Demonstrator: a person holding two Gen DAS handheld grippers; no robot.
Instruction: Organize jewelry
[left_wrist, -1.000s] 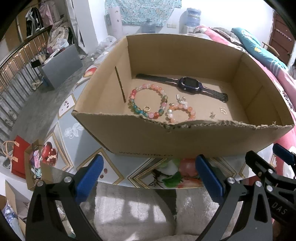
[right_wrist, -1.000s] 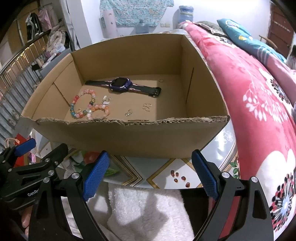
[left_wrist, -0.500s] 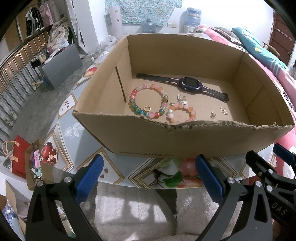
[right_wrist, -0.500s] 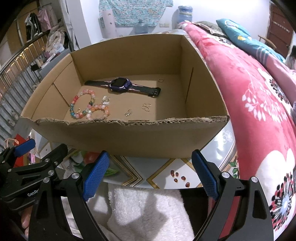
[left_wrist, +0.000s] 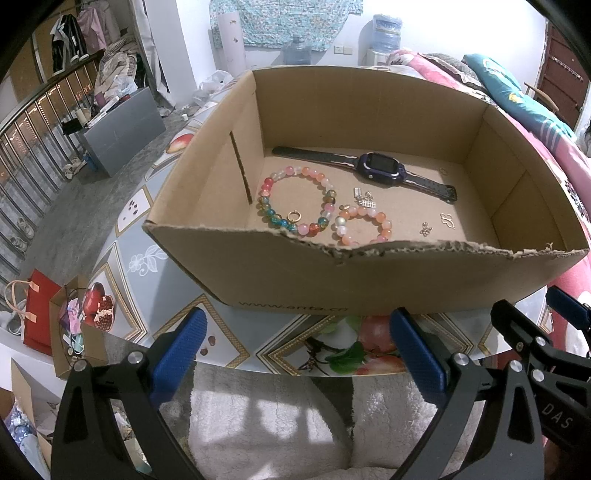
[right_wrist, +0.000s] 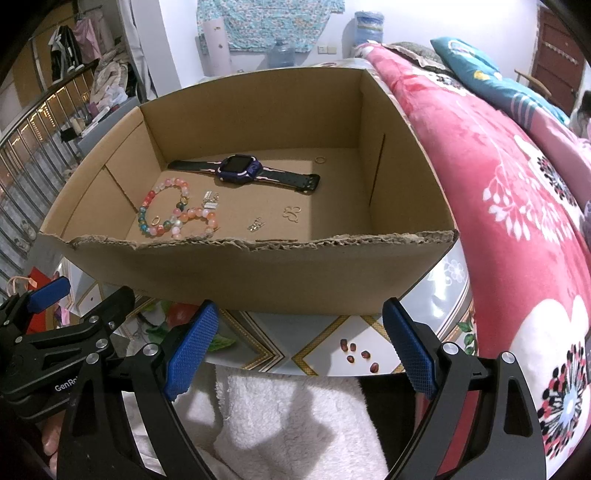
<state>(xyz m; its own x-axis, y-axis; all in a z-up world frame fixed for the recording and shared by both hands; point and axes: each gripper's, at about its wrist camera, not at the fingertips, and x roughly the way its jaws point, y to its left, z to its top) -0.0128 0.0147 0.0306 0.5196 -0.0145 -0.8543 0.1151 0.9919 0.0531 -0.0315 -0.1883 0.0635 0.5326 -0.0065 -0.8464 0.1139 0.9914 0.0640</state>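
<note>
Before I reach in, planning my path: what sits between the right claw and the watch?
The cardboard box's torn near wall stands between the right claw and the watch, then bare box floor, in the right wrist view.

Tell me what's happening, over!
Left gripper open, empty. Right gripper open, empty. Bracelets and watch untouched in cardboard box. Box wall between grippers and jewelry.

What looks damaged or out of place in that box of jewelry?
The cardboard box's near wall has a ragged, torn top edge, as if a flap was ripped off. Inside, the small bracelet touches the large bracelet; nothing looks spilled.
</note>
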